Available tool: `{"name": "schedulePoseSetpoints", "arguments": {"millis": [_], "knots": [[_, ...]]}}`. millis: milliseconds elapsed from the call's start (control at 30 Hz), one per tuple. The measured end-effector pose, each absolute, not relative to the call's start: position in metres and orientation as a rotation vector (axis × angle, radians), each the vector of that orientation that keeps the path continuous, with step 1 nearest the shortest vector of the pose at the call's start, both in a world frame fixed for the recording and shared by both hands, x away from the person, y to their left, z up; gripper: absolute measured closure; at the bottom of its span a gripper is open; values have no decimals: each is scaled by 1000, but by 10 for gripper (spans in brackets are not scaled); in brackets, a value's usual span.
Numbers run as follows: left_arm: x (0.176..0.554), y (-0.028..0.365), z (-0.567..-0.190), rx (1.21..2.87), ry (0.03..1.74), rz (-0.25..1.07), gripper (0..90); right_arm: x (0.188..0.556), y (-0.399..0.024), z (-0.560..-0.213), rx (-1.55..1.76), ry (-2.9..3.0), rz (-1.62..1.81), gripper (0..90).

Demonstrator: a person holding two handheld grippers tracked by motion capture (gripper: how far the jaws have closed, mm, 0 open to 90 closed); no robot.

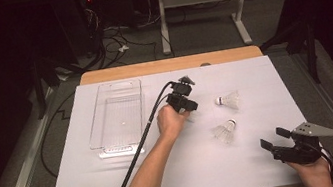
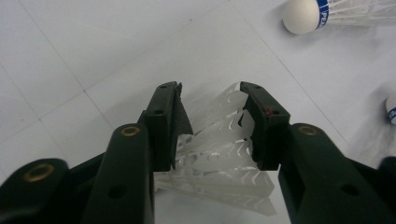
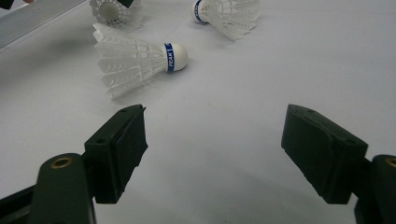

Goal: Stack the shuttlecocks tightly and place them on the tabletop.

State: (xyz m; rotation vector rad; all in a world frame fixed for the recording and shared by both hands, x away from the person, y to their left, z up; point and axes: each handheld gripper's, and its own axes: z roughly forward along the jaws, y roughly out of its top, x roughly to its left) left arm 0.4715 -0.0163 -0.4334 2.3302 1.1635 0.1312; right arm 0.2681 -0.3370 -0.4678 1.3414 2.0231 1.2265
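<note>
Care matters here: the left claw (image 2: 210,126) should close gently on the shuttlecock's feather skirt (image 2: 219,154) without crushing it. Its jaws stand half spread around the skirt on the white table (image 1: 118,182), beside the clear tray (image 1: 116,112), barely touching. The right claw (image 3: 212,154) hangs wide open, empty.

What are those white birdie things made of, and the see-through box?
The shuttlecock between the left gripper's jaws has a skirt that looks like thin moulded white plastic, going by its see-through lattice of holes. The shuttlecock nearest the right gripper has a smooth matte white round tip, perhaps foam or cork, with a blue band. The tray looks like clear glossy hard plastic, since the table shows through it.
</note>
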Motion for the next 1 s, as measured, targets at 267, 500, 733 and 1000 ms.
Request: {"name": "schedulePoseSetpoints", "arguments": {"millis": [267, 500, 733, 1000], "knots": [[472, -17, -436, 2340, 1166, 150, 487, 269, -337, -468, 1344, 2022, 1229, 225], [471, -16, -434, 2326, 1165, 150, 425, 269, -337, -468, 1343, 2025, 1228, 225], [470, -14, -430, 2306, 1151, 140, 408, 269, -337, -468, 1343, 2025, 1229, 225], [468, -12, -425, 2299, 1133, 133, 387, 269, -337, -468, 1343, 2025, 1227, 225]]}}
